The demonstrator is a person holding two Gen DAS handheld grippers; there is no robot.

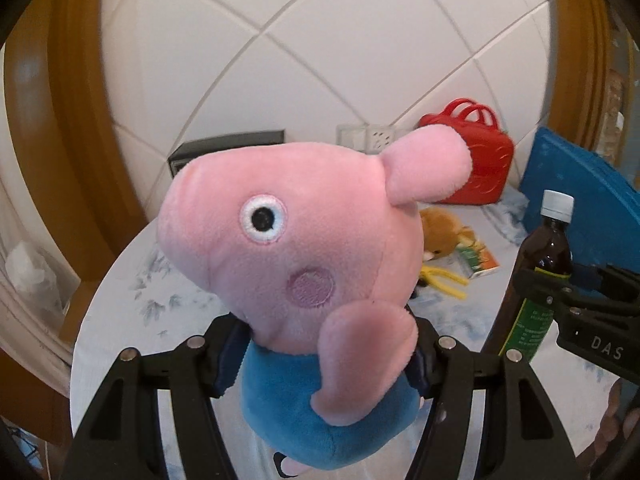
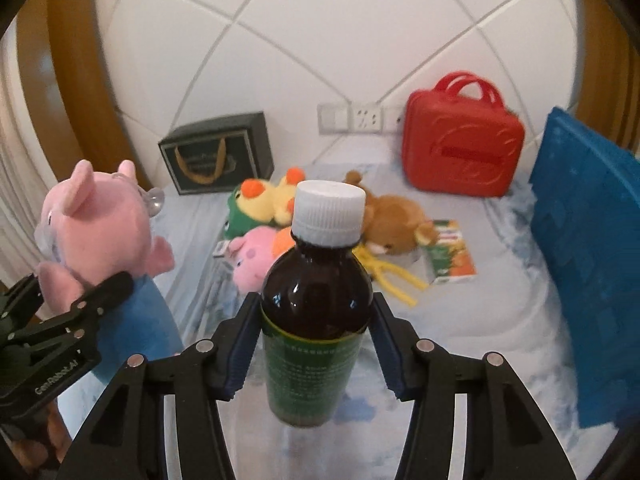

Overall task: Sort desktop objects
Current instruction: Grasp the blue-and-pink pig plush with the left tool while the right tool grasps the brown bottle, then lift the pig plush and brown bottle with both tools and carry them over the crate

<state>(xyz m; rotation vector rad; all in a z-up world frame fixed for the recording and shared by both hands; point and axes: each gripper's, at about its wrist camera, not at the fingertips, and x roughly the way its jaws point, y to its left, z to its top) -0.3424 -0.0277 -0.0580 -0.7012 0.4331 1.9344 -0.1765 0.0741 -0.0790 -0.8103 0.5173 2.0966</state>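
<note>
My left gripper [image 1: 320, 364] is shut on a pink pig plush [image 1: 296, 248] with a blue body and holds it above the table; it also shows in the right wrist view [image 2: 96, 224] at the left. My right gripper [image 2: 316, 344] is shut on a dark brown bottle [image 2: 316, 304] with a white cap and green label, held upright; the bottle also shows in the left wrist view [image 1: 540, 280] at the right. A pile of plush toys lies on the table: a yellow-green one [image 2: 264, 200], a small pink pig [image 2: 252, 256] and a brown bear [image 2: 396, 224].
A red case [image 2: 460, 144] stands at the back right by the wall sockets. A dark gift box [image 2: 218, 156] stands at the back left. A blue bin [image 2: 592, 248] is at the right. A small printed carton [image 2: 452, 252] and yellow tongs [image 2: 392, 276] lie near the bear.
</note>
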